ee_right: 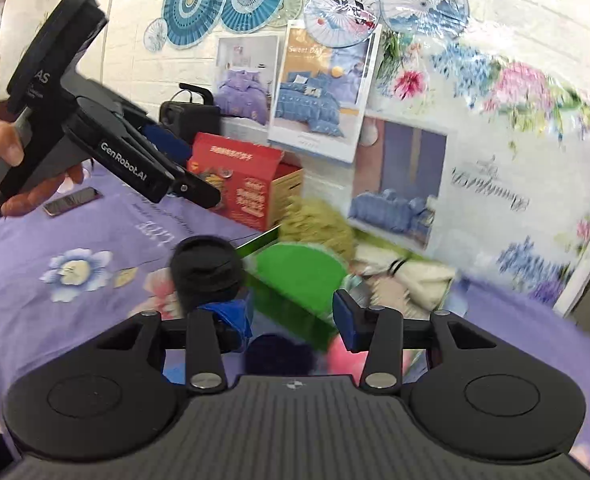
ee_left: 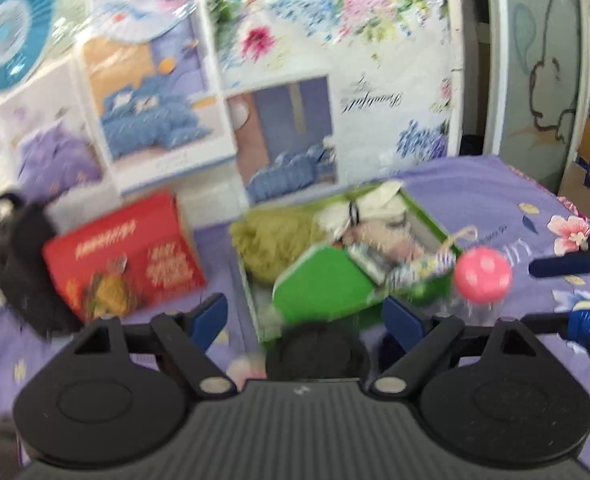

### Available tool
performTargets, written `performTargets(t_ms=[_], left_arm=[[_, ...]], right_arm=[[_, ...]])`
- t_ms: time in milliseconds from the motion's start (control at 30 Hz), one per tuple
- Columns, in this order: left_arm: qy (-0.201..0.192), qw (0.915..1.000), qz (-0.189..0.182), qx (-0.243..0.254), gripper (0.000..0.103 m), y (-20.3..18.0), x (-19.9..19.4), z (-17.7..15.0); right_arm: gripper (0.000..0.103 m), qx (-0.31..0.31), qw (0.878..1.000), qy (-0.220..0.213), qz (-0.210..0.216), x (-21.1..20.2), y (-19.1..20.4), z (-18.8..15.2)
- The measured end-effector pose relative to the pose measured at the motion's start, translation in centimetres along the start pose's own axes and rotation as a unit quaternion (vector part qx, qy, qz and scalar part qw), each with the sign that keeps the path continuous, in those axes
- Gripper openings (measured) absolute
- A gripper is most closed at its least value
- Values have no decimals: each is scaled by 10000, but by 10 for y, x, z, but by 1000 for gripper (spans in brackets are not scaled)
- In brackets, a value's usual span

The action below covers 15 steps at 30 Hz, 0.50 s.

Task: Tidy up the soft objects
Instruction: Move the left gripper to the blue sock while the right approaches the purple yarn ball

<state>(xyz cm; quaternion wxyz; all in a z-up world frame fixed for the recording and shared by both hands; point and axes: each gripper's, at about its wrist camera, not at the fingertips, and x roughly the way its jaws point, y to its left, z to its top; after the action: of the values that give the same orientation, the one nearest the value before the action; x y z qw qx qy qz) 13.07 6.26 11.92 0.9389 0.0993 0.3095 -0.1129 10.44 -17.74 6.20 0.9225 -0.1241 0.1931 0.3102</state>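
Your left gripper (ee_left: 305, 314) hovers with its jaws wide and nothing between them, above a black fuzzy soft ball (ee_left: 317, 350) on the purple floral bedsheet (ee_left: 495, 184). Your right gripper (ee_right: 295, 316) has jaws partly apart, empty. The green cardboard box (ee_left: 431, 220) holds olive, white and patterned soft items; a pink ball (ee_left: 483, 274) sits just beside it.
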Motion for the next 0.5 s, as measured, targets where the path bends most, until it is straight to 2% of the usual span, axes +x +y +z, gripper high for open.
performTargets(t_ms=[133, 267, 333, 400, 500], left_arm=[[340, 9987, 159, -339, 90, -4, -9, -67], [737, 9941, 140, -779, 90, -2, -10, -123], [852, 9923, 240, -864, 90, 2, -13, -138], [809, 9920, 374, -899, 90, 11, -20, -145], [615, 9889, 843, -1055, 90, 35, -36, -144]], right_arm=[[28, 739, 9970, 197, 115, 7, 35, -51], [28, 1687, 9848, 406, 52, 26, 48, -85], [28, 2130, 9753, 521, 272, 36, 52, -91], [31, 2594, 9640, 426, 406, 44, 58, -96], [31, 2994, 9478, 691, 849, 73, 75, -98]])
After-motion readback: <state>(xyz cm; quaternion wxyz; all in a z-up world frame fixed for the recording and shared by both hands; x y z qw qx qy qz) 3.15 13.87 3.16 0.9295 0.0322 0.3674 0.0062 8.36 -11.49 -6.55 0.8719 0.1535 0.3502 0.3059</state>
